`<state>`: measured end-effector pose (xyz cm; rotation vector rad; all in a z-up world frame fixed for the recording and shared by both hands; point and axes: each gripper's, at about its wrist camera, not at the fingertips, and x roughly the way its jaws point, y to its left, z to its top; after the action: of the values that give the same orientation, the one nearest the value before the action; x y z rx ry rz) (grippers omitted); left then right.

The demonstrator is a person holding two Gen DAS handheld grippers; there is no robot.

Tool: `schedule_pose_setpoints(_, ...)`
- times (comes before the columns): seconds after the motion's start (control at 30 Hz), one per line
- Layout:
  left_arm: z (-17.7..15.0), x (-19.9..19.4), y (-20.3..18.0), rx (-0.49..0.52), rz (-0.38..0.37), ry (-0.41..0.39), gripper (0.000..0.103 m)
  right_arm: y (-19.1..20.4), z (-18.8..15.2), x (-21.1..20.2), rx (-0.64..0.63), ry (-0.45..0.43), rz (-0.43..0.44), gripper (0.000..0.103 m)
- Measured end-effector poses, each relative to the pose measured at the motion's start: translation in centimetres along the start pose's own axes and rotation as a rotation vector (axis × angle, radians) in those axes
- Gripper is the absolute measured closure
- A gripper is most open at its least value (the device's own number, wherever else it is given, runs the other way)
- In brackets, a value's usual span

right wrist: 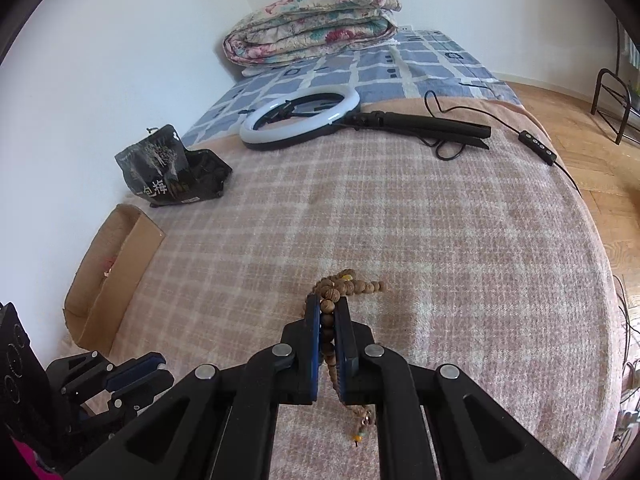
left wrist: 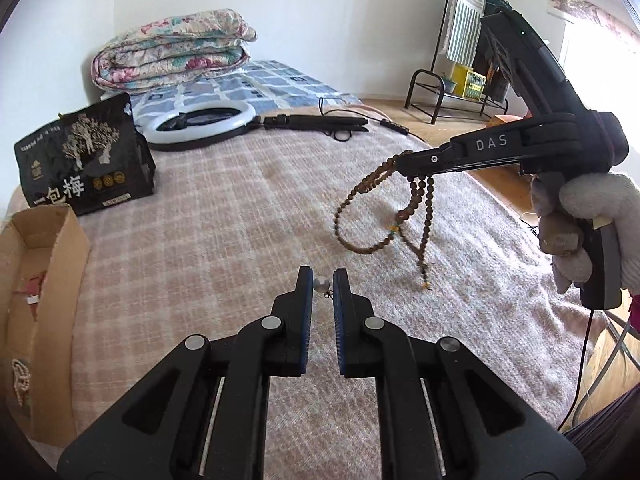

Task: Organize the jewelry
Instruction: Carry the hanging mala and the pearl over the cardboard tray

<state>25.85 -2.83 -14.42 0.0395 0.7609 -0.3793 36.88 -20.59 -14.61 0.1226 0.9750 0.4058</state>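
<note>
My left gripper [left wrist: 322, 284] is shut on a small pearl earring [left wrist: 321, 284] above the pink plaid blanket. My right gripper [right wrist: 327, 312] is shut on a brown wooden bead necklace [right wrist: 344, 286], held above the blanket. In the left wrist view the right gripper [left wrist: 404, 162] comes in from the right with the bead necklace [left wrist: 380, 216] hanging in loops from its tips. A cardboard box [left wrist: 44, 280] lies at the left with a pearl piece [left wrist: 20, 376] and something red [left wrist: 34, 286] inside. The box also shows in the right wrist view [right wrist: 116, 272].
A black snack bag [left wrist: 84, 156] stands beyond the box. A ring light [right wrist: 300, 120] with its black stand and cable lies farther back. A folded floral quilt [right wrist: 312, 20] sits at the head of the bed. A metal rack [left wrist: 460, 68] stands on the wooden floor at right.
</note>
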Motion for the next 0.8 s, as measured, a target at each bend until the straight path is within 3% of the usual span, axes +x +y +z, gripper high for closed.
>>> schedule_pose_setpoints(0.43,-0.2,-6.6,3.3,-0.037,0.05,-0.047,0.095,6.9,0.7,-4.4,-0.068,-0.062,0.051,0.099)
schedule_pose_setpoints(0.8,-2.1,-12.5,10.1,-0.12,0.158,-0.078,0.095,16.4,1.5,-4.8,-0.177,-0.078,0.127,0.099)
